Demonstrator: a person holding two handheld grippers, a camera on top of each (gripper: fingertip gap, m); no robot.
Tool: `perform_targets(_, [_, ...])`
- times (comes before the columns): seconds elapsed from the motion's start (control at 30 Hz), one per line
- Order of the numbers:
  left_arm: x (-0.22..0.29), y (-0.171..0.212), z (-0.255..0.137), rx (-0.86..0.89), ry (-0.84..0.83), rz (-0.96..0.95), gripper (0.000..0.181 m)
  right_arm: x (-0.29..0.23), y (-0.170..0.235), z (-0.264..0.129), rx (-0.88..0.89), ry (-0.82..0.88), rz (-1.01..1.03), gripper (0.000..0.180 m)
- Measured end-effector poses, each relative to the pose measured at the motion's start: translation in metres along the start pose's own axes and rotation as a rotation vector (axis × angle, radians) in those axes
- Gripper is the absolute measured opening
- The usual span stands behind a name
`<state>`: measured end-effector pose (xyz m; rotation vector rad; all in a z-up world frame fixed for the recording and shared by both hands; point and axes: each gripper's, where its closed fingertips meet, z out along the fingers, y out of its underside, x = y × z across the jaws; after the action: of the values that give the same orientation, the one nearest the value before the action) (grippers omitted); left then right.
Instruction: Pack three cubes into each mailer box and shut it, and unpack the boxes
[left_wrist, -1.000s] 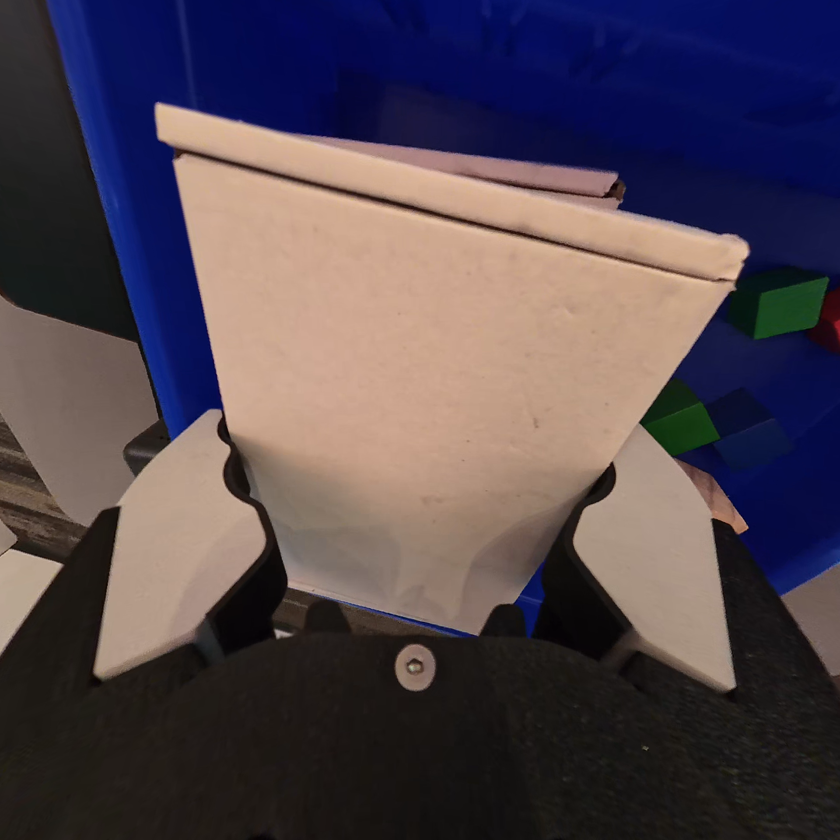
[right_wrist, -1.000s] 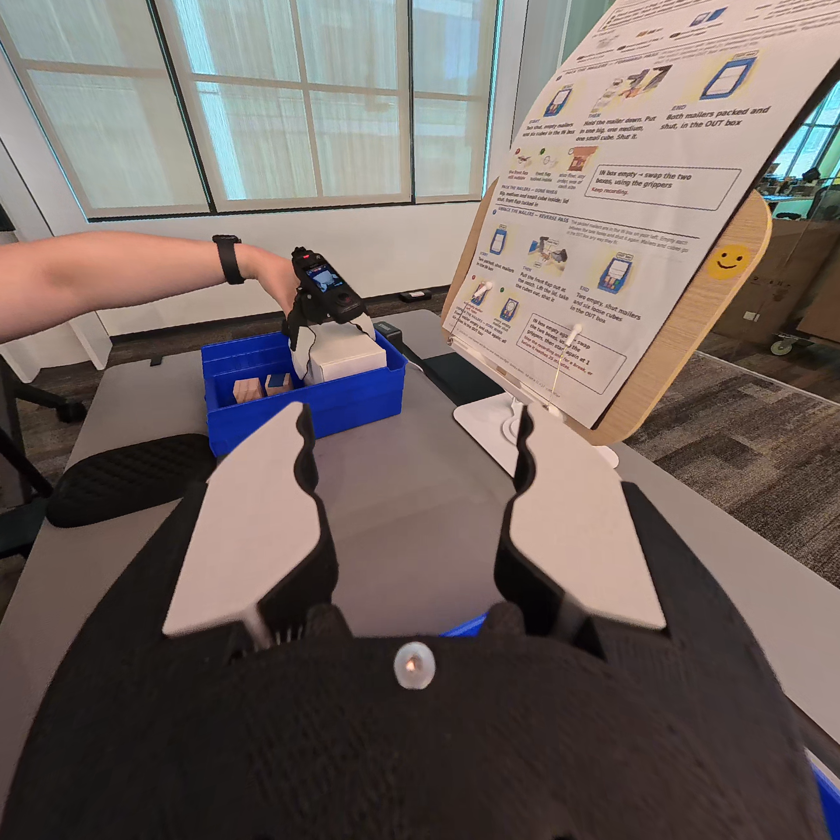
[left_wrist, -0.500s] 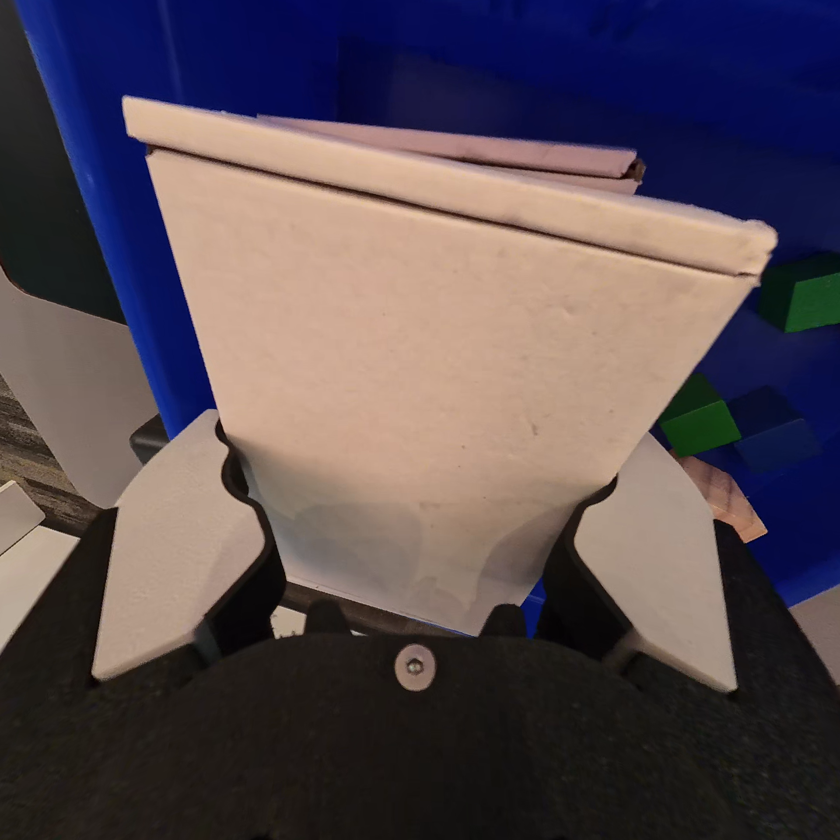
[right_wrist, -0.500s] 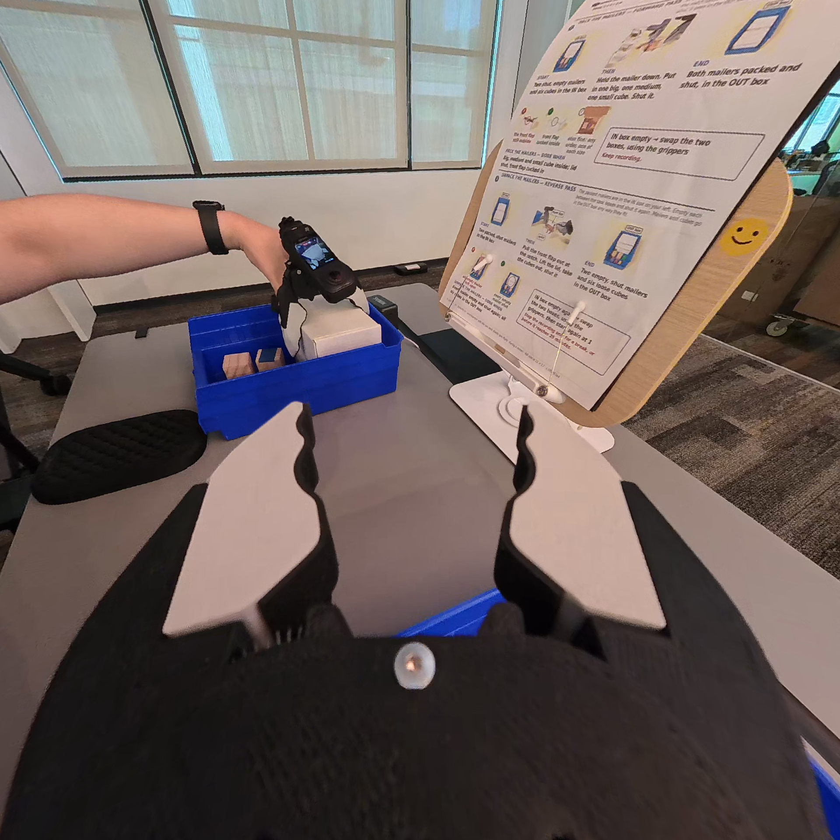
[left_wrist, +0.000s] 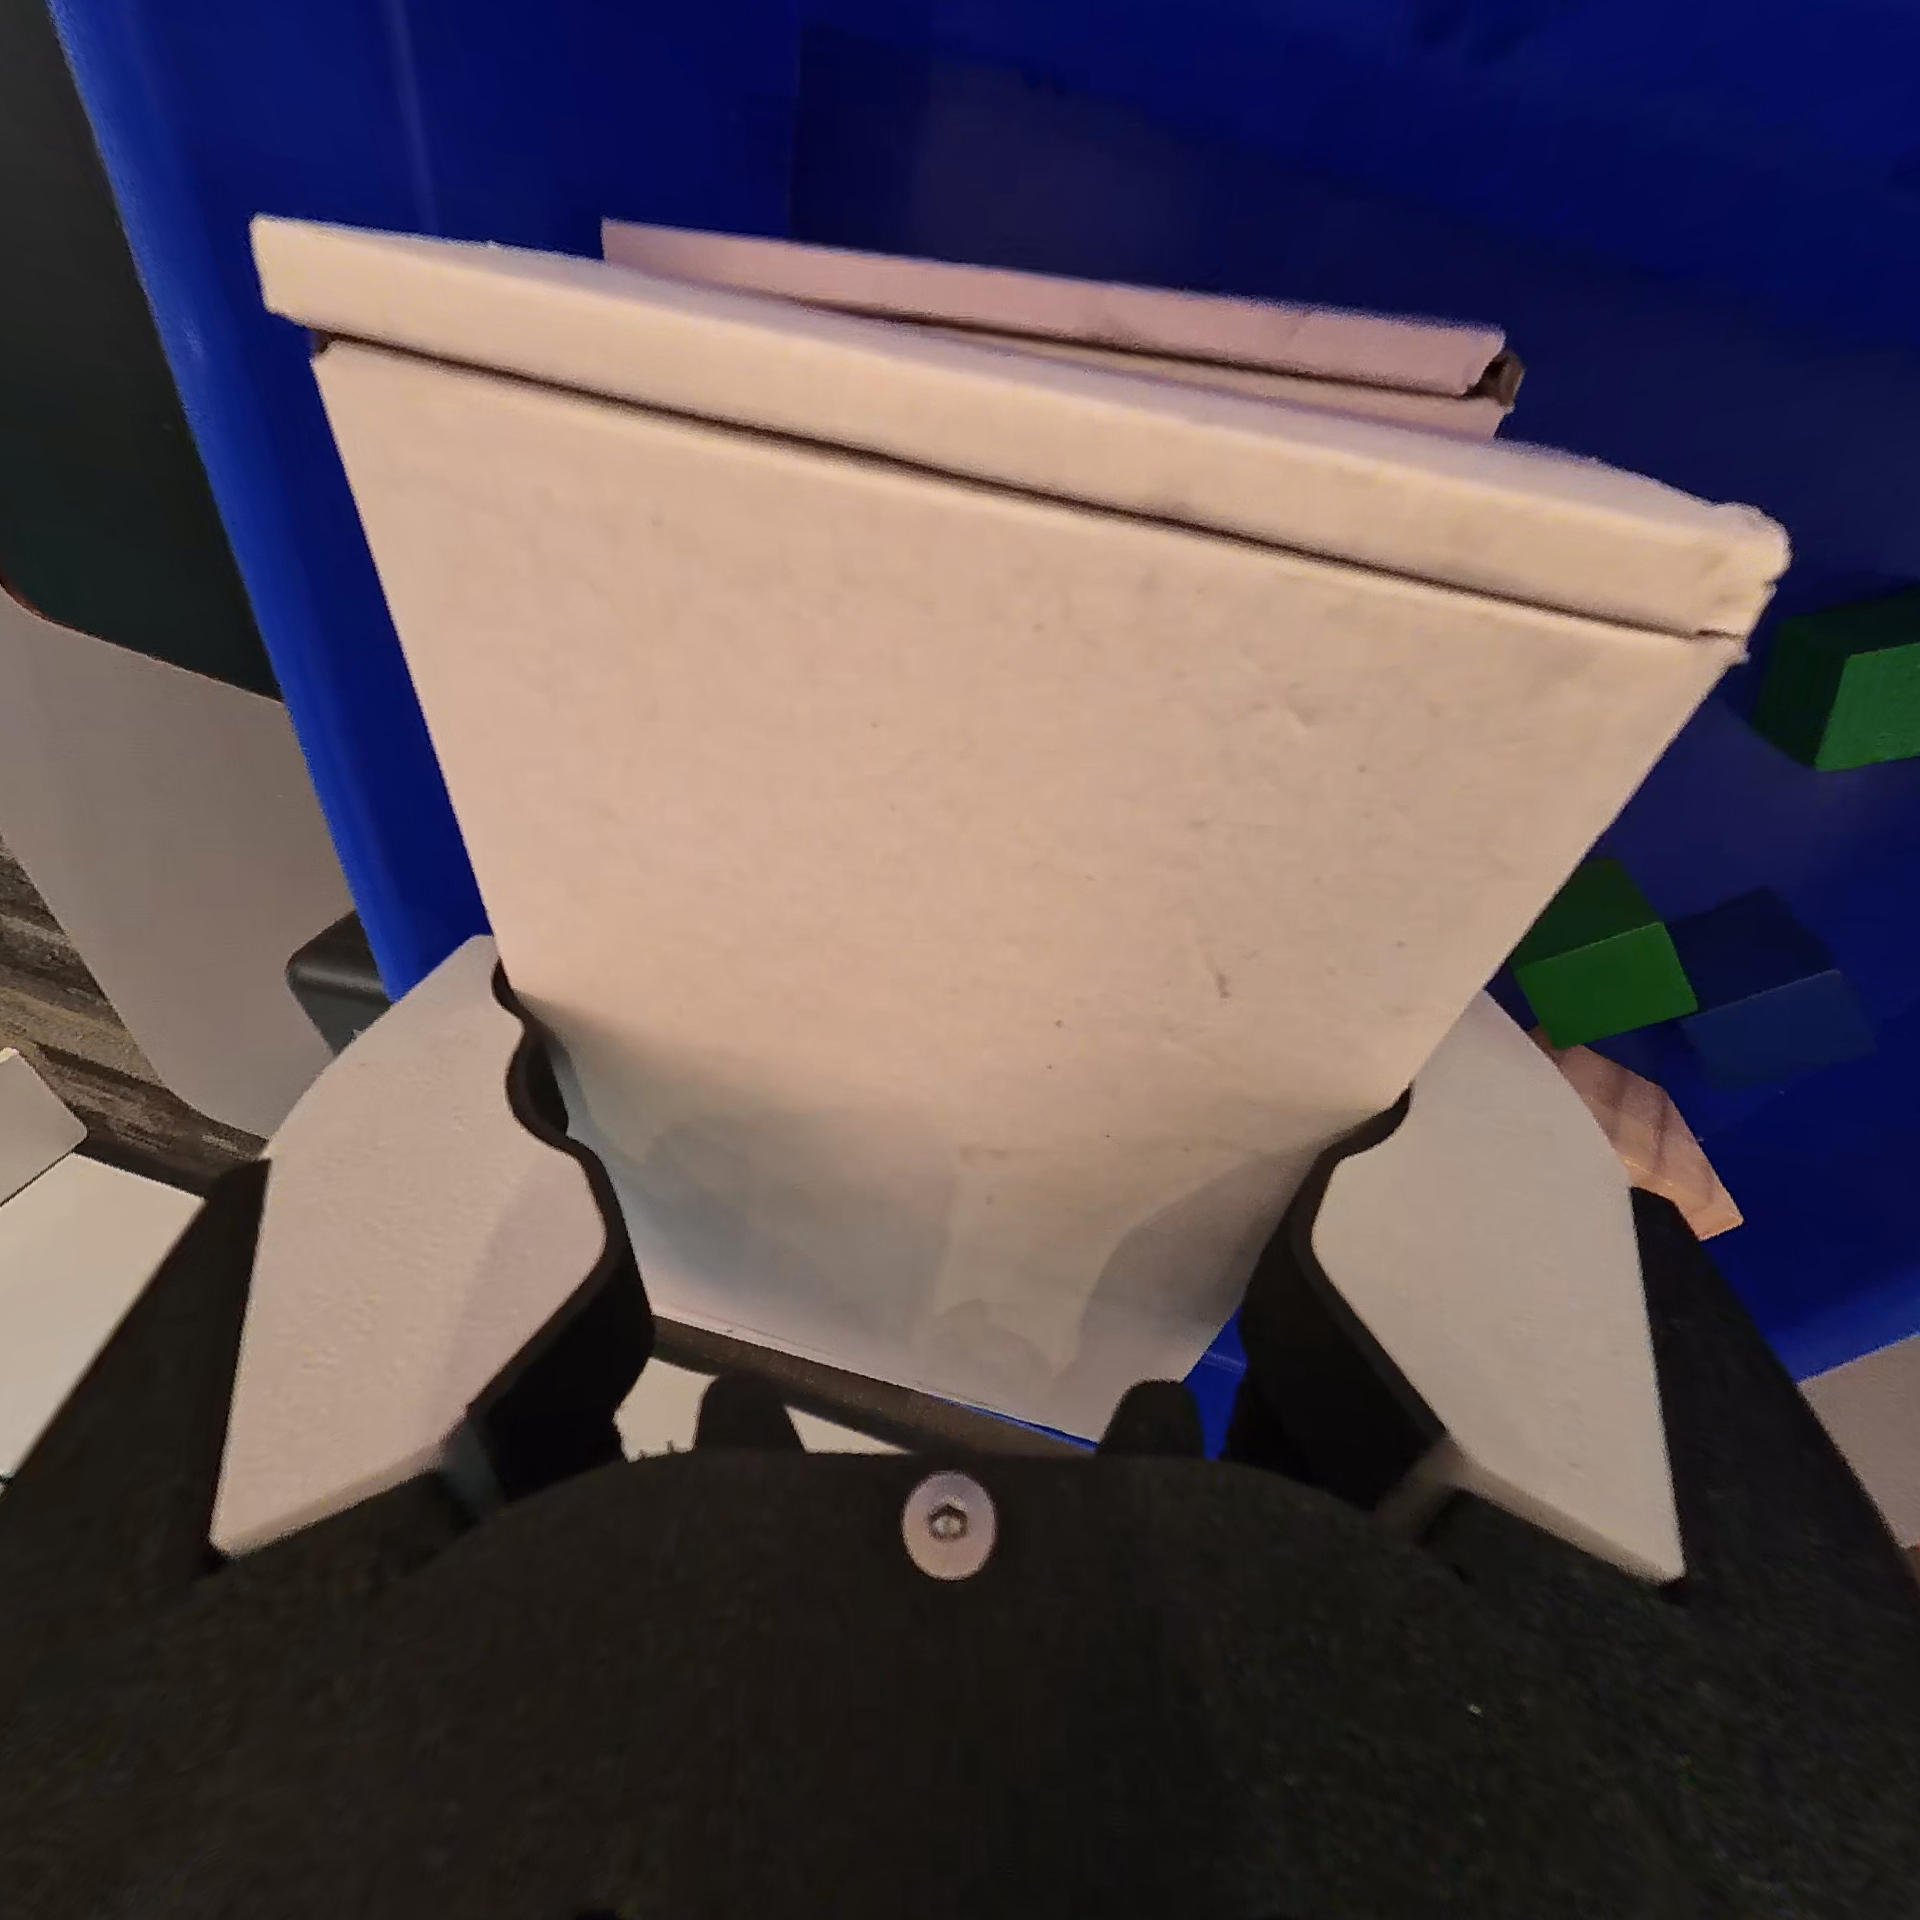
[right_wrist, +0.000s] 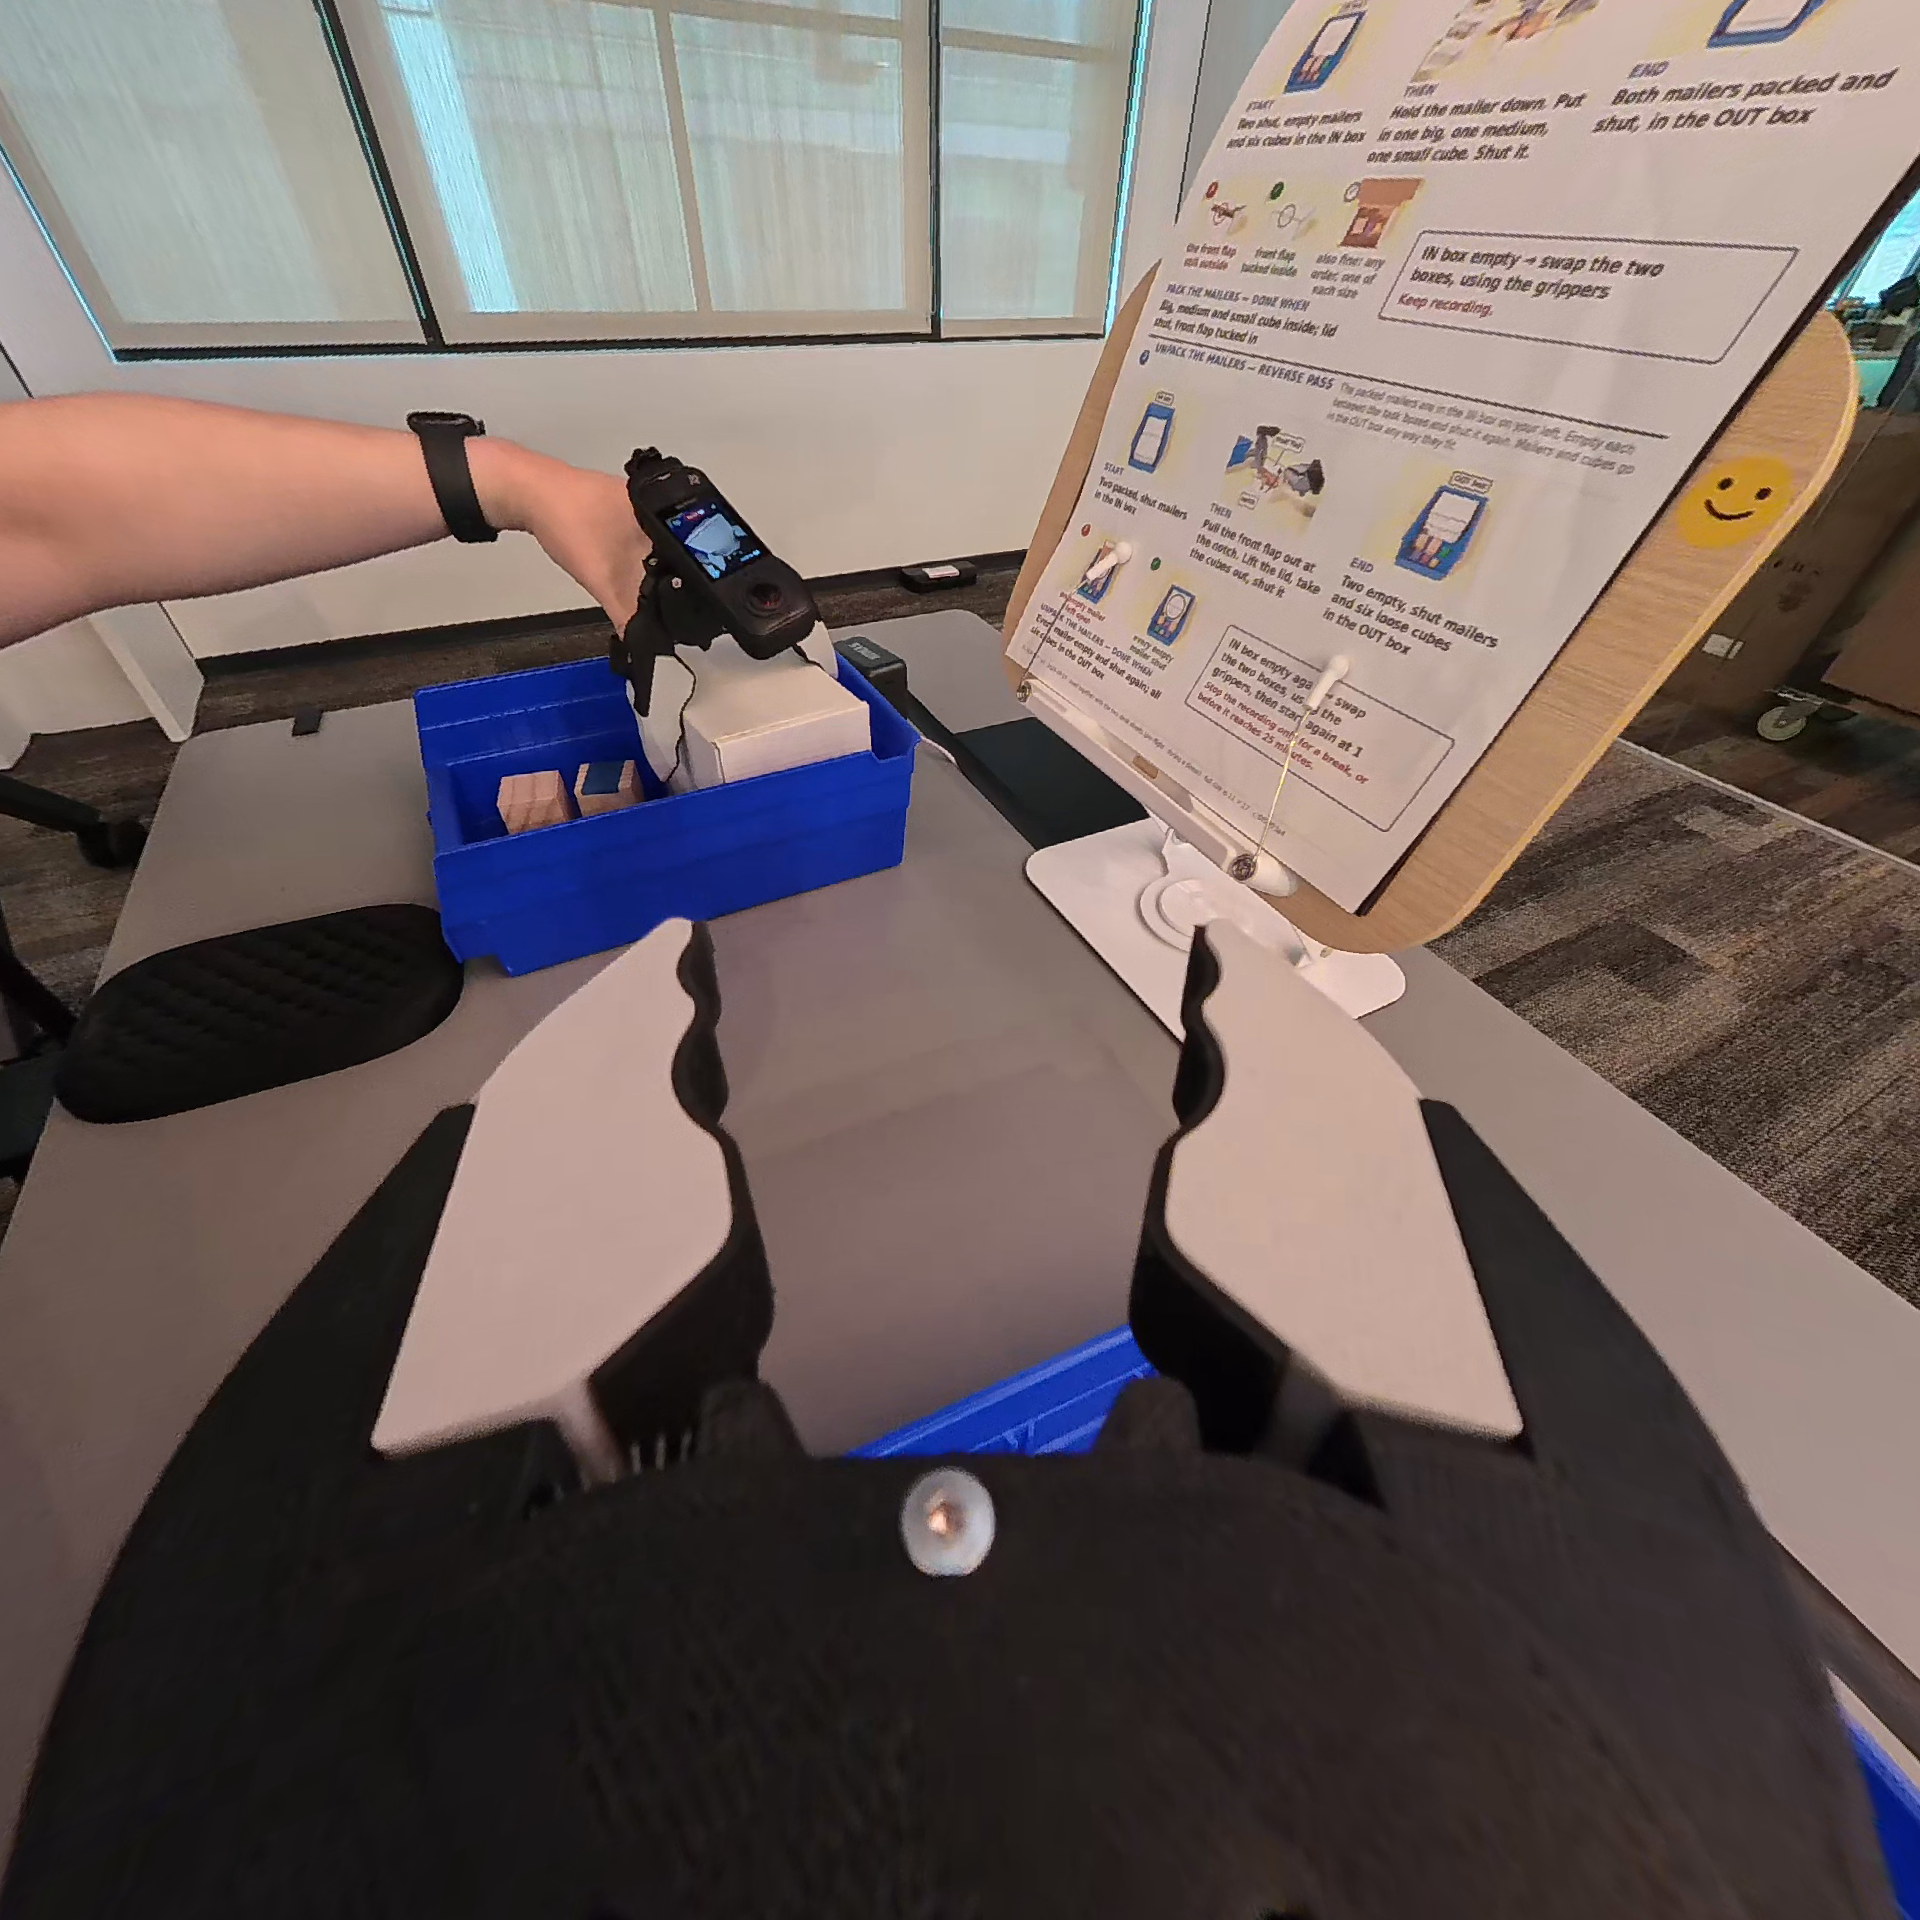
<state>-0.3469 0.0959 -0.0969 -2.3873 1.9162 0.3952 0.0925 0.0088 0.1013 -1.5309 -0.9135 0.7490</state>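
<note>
My left gripper is shut on a white mailer box, lid closed, and holds it by its two sides inside the far blue bin. A second white mailer shows just behind it. In the bin to the right lie two green cubes, a blue cube and a wooden cube. In the right wrist view the left gripper sits over the mailer in that bin, next to a wooden cube and a blue-topped cube. My right gripper is open and empty above the grey table.
A second blue bin's edge shows just under my right gripper. An instruction board on a white stand stands at the right. A black pad lies at the left. A person's arm reaches to the left gripper. My hands' fingertips stand some 50 cm from each other. Measured from the fingertips, the blue cube is 8 cm or so from the left gripper and 45 cm from the right.
The left gripper has shifted slightly with the mailer in it, still in the far bin. The right gripper has drawn back a little, so more of the near bin's edge shows.
</note>
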Motion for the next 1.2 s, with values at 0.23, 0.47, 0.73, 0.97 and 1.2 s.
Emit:
perform_targets(0.23, [0.000,0.002,0.001,-0.041,0.000,0.008,0.145,0.001,0.002,0.000,-0.007,0.009,-0.001,0.086])
perform_targets(0.47, [-0.001,-0.004,0.001,0.059,-0.015,-0.012,0.146,0.002,0.003,0.001,-0.009,0.013,-0.001,0.086])
perform_targets(0.73, [-0.001,-0.005,0.002,0.072,-0.010,-0.016,0.146,0.005,0.009,0.004,-0.036,0.020,-0.005,0.086])
perform_targets(0.97, [-0.001,-0.002,0.001,0.013,-0.010,0.007,0.145,0.007,0.014,0.005,-0.057,0.026,-0.010,0.086])
perform_targets(1.2, [-0.001,0.002,-0.001,-0.029,-0.033,0.011,0.145,0.007,0.015,0.003,-0.064,0.029,-0.016,0.086])
